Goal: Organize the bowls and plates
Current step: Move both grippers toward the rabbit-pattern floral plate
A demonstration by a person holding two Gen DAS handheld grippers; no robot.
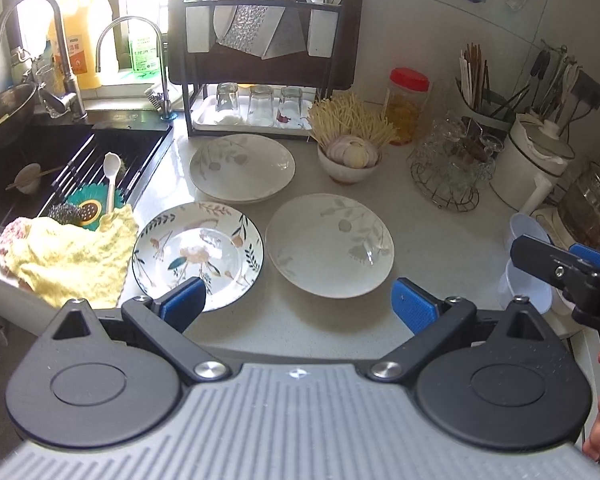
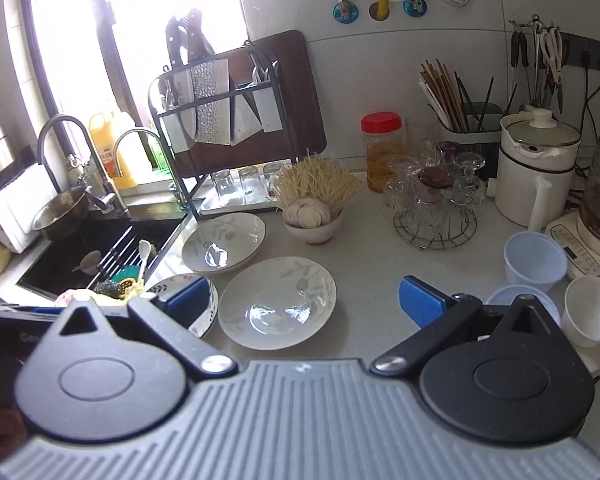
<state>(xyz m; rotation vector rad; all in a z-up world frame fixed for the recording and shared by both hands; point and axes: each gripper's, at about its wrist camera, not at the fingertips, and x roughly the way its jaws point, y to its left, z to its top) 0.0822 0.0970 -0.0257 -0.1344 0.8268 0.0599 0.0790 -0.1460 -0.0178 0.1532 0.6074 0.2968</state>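
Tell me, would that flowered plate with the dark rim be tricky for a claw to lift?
Probably. The flowered plate looks glazed and glossy, so likely slippery between pads. It seems ceramic: stiff, fairly heavy, and breakable if dropped. It lies flat on the counter, so catching its low rim may be awkward.

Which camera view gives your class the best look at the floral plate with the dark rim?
The left wrist view. There the floral plate shows nearly whole beside the yellow cloth, only its near edge hidden. In the right wrist view the floral plate is mostly hidden behind the gripper's own finger.
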